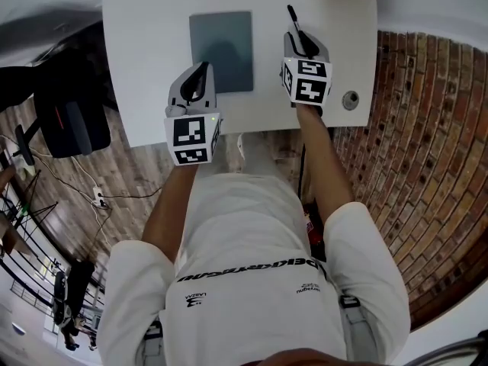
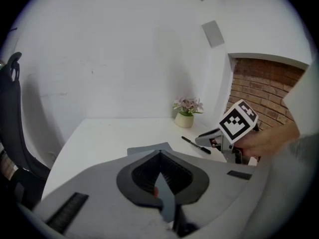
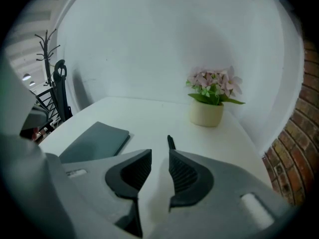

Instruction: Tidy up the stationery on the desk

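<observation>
Head view: white desk (image 1: 137, 67) seen from steeply above. Gray notebook (image 1: 221, 50) flat near middle of desktop, square to its edges. Black pen (image 1: 293, 17) on bare desktop to right of notebook, apart from it, far end pointing toward back edge, near end hidden under a gripper. Small round fitting (image 1: 350, 100) set in desktop near front right corner. Black chair (image 1: 72, 120) off left side of desk. Brick-pattern floor (image 1: 412, 143) on right.

Left gripper view: left gripper (image 2: 160, 153) with jaws closed tip to tip, nothing visible pinched between ribbed pads. Held above desktop at near left corner of notebook, gray cover showing just past the tips. Farther across desk, other gripper's marker cube (image 2: 238, 122) in person's hand, pen lying just beside it on white surface.

Right gripper view: right gripper (image 3: 160, 156) with jaws apart, narrow gap, only white desktop showing through it, pads pressing on nothing. End of pen poking out just beyond tip of right-hand jaw, rest hidden beneath gripper, contact impossible to judge. Notebook off to left, well clear of this gripper. Cream pot of pink flowers (image 3: 207, 112) at back of desk against white wall (image 3: 149, 44), apart from pen. Stationery all on desktop, none lifted.
</observation>
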Tool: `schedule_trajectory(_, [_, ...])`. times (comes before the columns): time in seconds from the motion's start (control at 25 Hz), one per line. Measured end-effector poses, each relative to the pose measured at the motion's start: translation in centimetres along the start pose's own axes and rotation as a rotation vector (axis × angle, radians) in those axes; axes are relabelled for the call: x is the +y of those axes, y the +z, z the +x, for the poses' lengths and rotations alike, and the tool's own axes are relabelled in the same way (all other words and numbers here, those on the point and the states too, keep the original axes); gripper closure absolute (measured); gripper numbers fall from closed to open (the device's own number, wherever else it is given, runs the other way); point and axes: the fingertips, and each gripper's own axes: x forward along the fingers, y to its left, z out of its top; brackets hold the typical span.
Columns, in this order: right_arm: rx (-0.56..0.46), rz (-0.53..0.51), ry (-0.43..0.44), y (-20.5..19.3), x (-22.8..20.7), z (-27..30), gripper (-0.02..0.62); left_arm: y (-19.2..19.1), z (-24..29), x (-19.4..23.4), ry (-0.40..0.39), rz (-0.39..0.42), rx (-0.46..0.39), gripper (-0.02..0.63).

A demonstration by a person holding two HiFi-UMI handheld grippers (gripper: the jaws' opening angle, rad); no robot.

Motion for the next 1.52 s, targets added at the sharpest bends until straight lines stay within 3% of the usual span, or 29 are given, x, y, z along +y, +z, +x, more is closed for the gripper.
schedule_trajectory(0.36, [0.035, -0.087, -0.013, -1.1, -2.6, 2.0, 0.495, 1.5, -1.3, -1.1, 0.022, 0.046, -0.105, 0.607])
schedule_trajectory(0.92, [0.122, -0.09, 0.007, -2.8, -3.2, 3.8, 0.551, 0.5, -3.4, -2.5, 0.034, 0.083, -0.101, 0.607])
schedule_trajectory(1.24, [0.073, 0.033, 0.04, -1.6, -2.0, 1.9, 0.552, 0.1, -4.5, -2.2, 0.026, 0.12, -0.088, 0.607])
schedule_trajectory(1.52, [0.048, 0.325, 0.134, -2.0, 1.4, 0.1, 0.552, 0.7, -4.9, -1.7, 0.053, 0.089, -0.105, 0.607])
